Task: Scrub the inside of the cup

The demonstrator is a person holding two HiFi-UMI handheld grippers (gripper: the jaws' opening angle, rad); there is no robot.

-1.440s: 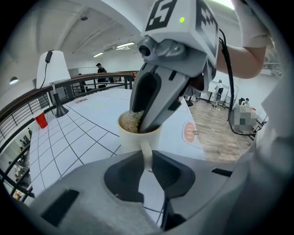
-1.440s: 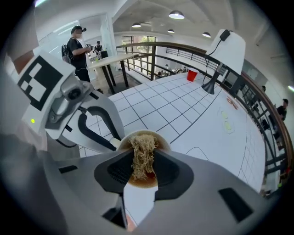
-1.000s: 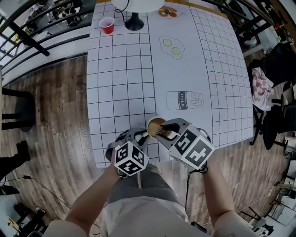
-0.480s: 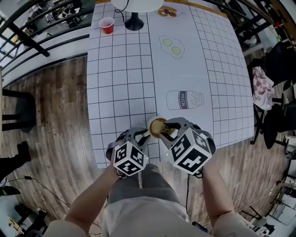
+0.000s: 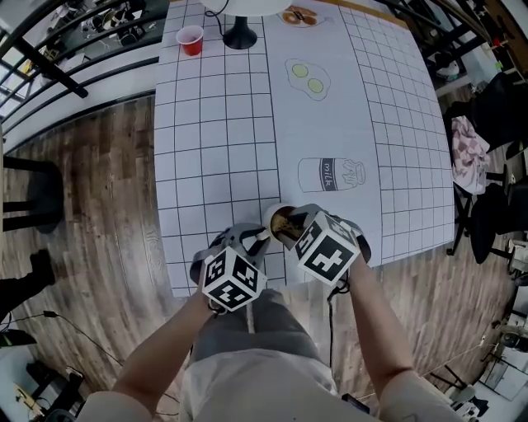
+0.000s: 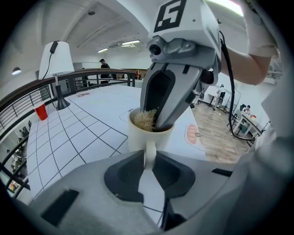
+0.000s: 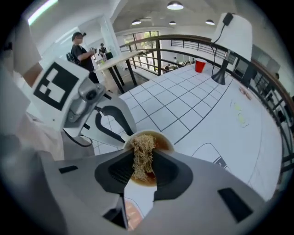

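Note:
A cream cup (image 5: 275, 219) stands near the front edge of the white grid-patterned table (image 5: 214, 148). My left gripper (image 6: 148, 158) is shut on the cup's handle (image 6: 149, 151), approaching from the near left. My right gripper (image 7: 144, 167) is shut on a straw-coloured fibrous scrubber (image 7: 143, 153), and its tips reach down into the mouth of the cup (image 7: 164, 139). In the left gripper view the scrubber (image 6: 143, 120) shows inside the cup (image 6: 138, 137) beside the right gripper's fingers (image 6: 172, 98). The cup's inner wall looks brown.
A red cup (image 5: 190, 39), a black lamp base (image 5: 240, 37) and a plate of food (image 5: 299, 15) stand at the table's far end. Printed milk (image 5: 330, 175) and egg (image 5: 305, 78) pictures lie flat. Wooden floor lies to the left; chairs stand to the right.
My right gripper has shifted left and a little away from me, further over the cup. The left gripper and the cup have held still.

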